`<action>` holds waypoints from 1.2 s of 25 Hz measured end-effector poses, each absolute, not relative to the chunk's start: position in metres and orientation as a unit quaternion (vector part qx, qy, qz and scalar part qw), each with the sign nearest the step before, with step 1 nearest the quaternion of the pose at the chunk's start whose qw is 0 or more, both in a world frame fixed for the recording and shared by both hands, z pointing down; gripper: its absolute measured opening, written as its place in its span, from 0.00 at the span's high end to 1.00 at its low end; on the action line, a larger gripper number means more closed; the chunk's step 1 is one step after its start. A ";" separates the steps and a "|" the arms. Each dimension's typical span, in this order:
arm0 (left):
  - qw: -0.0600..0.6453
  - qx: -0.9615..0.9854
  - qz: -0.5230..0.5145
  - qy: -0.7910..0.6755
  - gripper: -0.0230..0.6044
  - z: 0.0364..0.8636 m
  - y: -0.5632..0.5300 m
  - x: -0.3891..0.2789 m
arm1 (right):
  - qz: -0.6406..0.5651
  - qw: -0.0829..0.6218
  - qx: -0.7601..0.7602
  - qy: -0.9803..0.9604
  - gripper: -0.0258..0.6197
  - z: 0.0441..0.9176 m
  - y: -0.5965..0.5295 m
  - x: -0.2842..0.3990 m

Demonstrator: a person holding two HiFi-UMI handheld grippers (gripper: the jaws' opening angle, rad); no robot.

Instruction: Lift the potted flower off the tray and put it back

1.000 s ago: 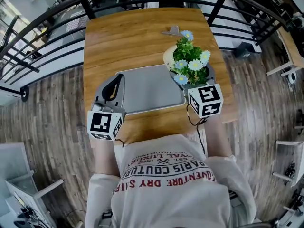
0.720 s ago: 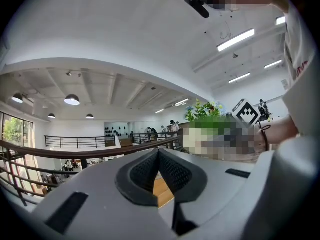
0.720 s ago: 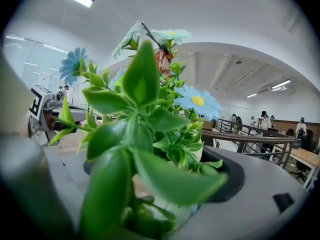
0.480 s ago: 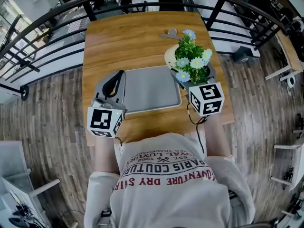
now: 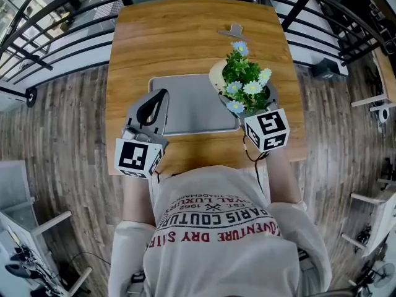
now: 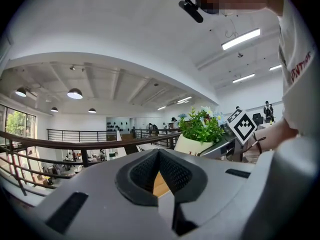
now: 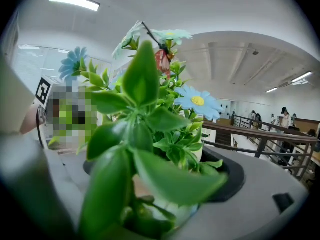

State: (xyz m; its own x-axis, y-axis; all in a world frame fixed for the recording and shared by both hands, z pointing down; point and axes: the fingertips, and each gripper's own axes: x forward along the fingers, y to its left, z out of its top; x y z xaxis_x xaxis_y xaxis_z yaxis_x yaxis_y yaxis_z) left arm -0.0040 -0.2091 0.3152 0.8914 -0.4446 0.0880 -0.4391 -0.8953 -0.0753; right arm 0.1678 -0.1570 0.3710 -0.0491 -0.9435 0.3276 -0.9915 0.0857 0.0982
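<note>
The potted flower (image 5: 242,79), green leaves with blue and white daisies in a white pot, hangs over the far right corner of the grey tray (image 5: 189,104). My right gripper (image 5: 246,98) is shut on the pot; leaves (image 7: 145,134) fill the right gripper view and hide most of the jaws. My left gripper (image 5: 150,111) is shut with nothing in it, its tips over the tray's left edge. In the left gripper view the closed jaws (image 6: 160,181) point past the flower (image 6: 201,128). Whether the pot touches the tray is hidden.
The tray lies on a wooden table (image 5: 179,36). A small grey metal piece (image 5: 234,30) lies at the far side of the table. A black railing (image 5: 55,17) runs behind the table, with plank floor on both sides.
The right gripper and the pot have shifted slightly nearer along the tray's right side. The left gripper has stayed at the tray's left edge.
</note>
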 end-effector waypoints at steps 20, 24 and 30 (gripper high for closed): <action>-0.077 -0.940 -0.112 0.313 0.94 0.422 -0.232 -0.057 | 0.105 0.262 0.436 -0.855 0.21 0.544 -0.211 0.059; -0.087 -0.933 -0.121 0.329 0.94 0.438 -0.237 -0.063 | 0.108 0.275 0.390 -0.872 0.21 0.568 -0.215 0.042; -0.108 -0.924 -0.140 0.340 0.94 0.459 -0.235 -0.060 | 0.112 0.286 0.356 -0.883 0.21 0.597 -0.221 0.037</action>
